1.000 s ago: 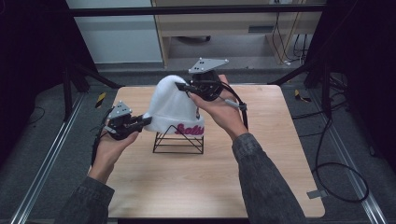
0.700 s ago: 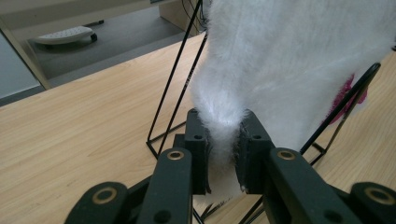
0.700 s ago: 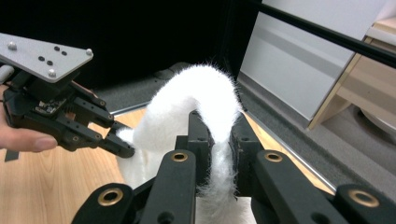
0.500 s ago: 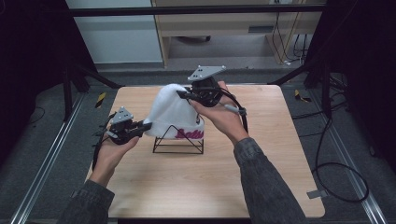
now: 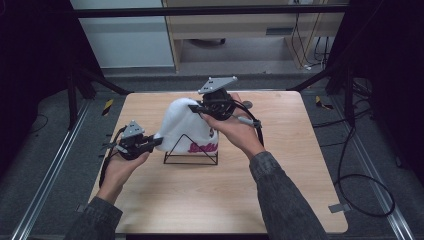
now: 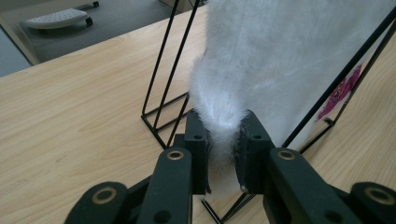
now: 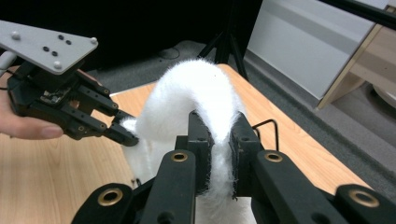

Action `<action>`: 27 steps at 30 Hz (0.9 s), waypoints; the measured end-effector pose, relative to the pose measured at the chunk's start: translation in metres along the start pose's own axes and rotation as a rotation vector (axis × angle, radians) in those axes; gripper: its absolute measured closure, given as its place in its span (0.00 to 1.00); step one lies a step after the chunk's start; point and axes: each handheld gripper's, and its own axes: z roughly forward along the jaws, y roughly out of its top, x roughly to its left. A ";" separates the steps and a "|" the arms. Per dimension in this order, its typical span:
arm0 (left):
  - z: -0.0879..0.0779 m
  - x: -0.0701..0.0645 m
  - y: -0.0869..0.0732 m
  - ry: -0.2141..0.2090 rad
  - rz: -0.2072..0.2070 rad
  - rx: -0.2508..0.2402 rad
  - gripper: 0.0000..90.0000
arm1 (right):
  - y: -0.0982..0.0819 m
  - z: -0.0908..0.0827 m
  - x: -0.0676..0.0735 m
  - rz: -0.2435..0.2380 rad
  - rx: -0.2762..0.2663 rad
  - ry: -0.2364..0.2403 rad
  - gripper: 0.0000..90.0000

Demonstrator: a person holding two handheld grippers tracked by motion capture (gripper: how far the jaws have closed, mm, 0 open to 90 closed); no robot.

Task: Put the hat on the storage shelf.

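A white fluffy hat (image 5: 182,125) with pink lettering hangs over a black wire stand (image 5: 191,155) in the middle of the table. My left gripper (image 5: 158,142) is shut on the hat's lower left edge, and in the left gripper view the white fluff (image 6: 223,123) is pinched between the black jaws. My right gripper (image 5: 196,108) is shut on the hat's top. In the right gripper view the hat (image 7: 196,93) bulges up between the jaws, and the left gripper (image 7: 126,135) shows farther off at the left, biting the hat's edge.
The light wooden table (image 5: 280,165) has open surface in front of and to the right of the stand. Black cables (image 5: 360,175) trail on the floor at the right. Metal rails (image 5: 45,175) run along the floor on both sides.
The left gripper has sunk a little with the hat's edge in it. The hat sits lower over the wire stand. The right gripper has hardly moved.
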 end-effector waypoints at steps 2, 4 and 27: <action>0.002 0.000 -0.004 -0.004 -0.005 0.006 0.85 | -0.001 0.001 0.002 0.001 0.013 0.001 0.91; 0.003 0.001 -0.006 -0.005 -0.007 0.010 0.85 | -0.002 0.003 0.002 0.000 0.020 0.005 0.91; 0.018 0.003 -0.031 -0.036 -0.019 0.078 0.85 | -0.022 0.021 0.010 0.014 0.106 0.037 0.90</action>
